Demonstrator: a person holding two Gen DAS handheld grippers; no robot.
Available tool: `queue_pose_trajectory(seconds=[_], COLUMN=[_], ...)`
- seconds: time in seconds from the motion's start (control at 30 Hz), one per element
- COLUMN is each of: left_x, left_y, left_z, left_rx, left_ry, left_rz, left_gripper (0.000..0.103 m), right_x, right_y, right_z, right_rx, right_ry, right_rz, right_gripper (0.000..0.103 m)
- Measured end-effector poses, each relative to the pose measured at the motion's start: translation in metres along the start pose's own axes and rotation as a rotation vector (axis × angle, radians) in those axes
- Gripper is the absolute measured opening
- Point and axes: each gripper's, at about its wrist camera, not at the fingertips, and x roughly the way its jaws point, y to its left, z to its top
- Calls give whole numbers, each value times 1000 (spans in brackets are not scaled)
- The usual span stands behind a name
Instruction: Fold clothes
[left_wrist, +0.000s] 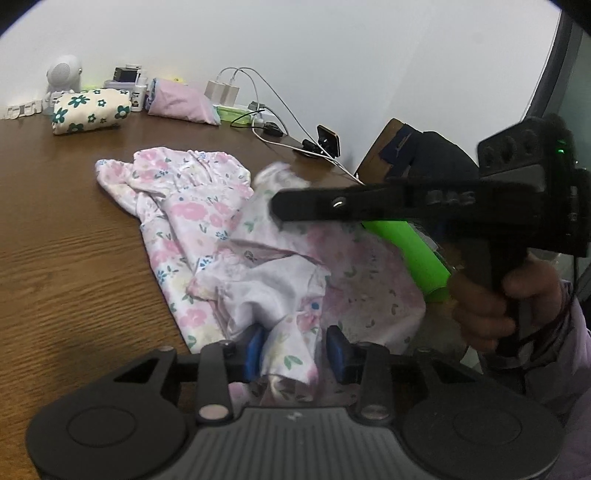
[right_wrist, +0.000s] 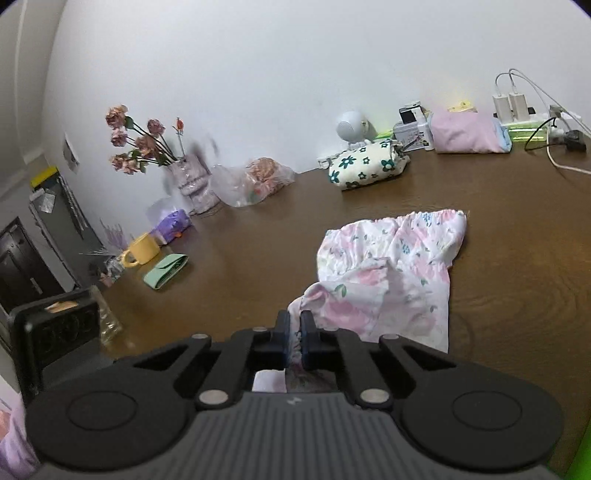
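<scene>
Between our left gripper (left_wrist: 295, 354) pads, parted, bunched fold of floral garment (left_wrist: 207, 221); rest sprawls ahead on wooden table (left_wrist: 55, 240). Our right gripper (right_wrist: 294, 334) clamps garment's edge, cloth trailing forward-right.

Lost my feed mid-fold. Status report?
Left gripper open around floral garment. Right gripper shut on its edge. Garment crumpled on table. Nothing blocking.

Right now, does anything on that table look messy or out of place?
Only the floral garment: it lies crumpled and partly inside out on the table, held by both hand-held grippers, left and right. The two folded bundles behind look neat.
</scene>
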Motion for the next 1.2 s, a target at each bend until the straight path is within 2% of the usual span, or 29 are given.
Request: queue_pose_trajectory(seconds=[0.07,0.1,0.17,0.27,0.33,0.4,0.47,0.53,0.57,0.67,0.77,0.8,0.87,0.93,1.0,1.03,1.1,1.2], left_x=[-8,-15,-29,-46,-51,-53,-48,-37,-31,-14,-6,-3,1,0,-2,-4,-18,-40], left_y=[-2,-4,-11,-34,-47,-57,-62,-67,-67,-63,-55,-52,-44,-35,-34,-37,-49,-69], left_z=[2,3,2,-2,-8,-18,-26,-31,-31,-29,-28,-27,-26,-26,-27,-28,-38,-61], left_rx=[13,25,75,221,315,414,485,536,550,560,544,533,496,451,433,443,527,727], left_ry=[-15,-32,-64,-92,-83,-73,-48,-22,-9,30,54,64,74,60,54,48,-15,-148], left_rz=[32,52,76,71,67,35,7,9,24,64,55,54,52,37,39,47,67,121], left_gripper=[40,47,52,53,53,54,59,67,67,67,67,67,67,65,63,62,63,78], right_x=[18,23,18,0,-24,-50,-75,-88,-88,-65,-45,-41,-36,-38,-43,-47,-52,-63], right_y=[-6,-8,-7,-5,1,9,18,27,30,33,32,30,26,24,25,25,23,18], right_z=[-5,-10,-17,-18,-17,-18,-24,-33,-39,-53,-61,-62,-60,-58,-57,-56,-51,-39], right_rx=[-2,-14,-31,-49,-136,-253,-404,-545,-594,-685,-733,-730,-690,-650,-620,-607,-557,-486], right_ry=[88,110,92,70,36,9,5,33,55,140,176,180,200,227,230,223,214,205], right_rz=[-92,-124,-126,-120,-119,-103,-53,-3,14,-7,-11,1,56,114,148,159,188,251], right_gripper=[6,6,8,27,53,57,69,82,83,82,82,78,60,24,11,10,9,9])
